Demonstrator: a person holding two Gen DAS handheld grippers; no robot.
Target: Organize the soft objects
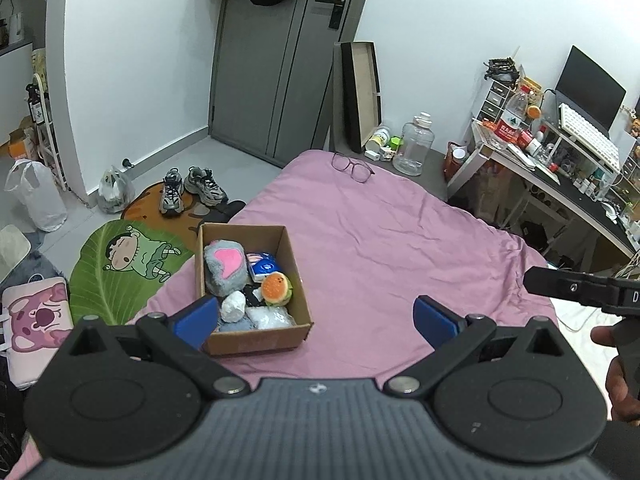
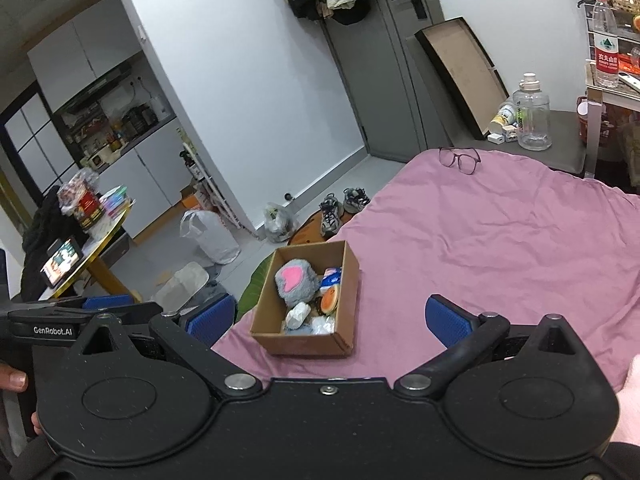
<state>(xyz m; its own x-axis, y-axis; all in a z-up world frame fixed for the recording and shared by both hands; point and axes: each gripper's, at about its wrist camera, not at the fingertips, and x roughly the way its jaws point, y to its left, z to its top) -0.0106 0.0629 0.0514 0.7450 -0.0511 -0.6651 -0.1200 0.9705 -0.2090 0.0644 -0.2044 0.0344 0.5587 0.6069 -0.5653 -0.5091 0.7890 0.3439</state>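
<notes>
In the left wrist view, the left gripper hung above the near edge of the bed with its blue-padded jaws spread wide and nothing between them. Its left pad overlapped the near left corner of the open brown cardboard box, which sat on the wrinkled pink bedsheet near the bed's left edge; most of the box lay inside the gap, toward the left jaw. Packed in the box, from left to right, were a grey plush toy with a pink heart patch, a white crumpled soft lump, a blue-and-white tissue pack and a small plush hamburger, with pale blue and white soft pieces along the near wall. A pair of dark-rimmed eyeglasses lay well apart at the far end of the sheet. At the right border the black body of the other tool showed beside a hand.

In the right wrist view, the right gripper was likewise spread wide and empty. The same box sat between its pads, nearer the left one and beyond the tips, touching neither. The grey plush filled the box's far left part, the hamburger to its right. The eyeglasses rested far off on the sheet.
</notes>
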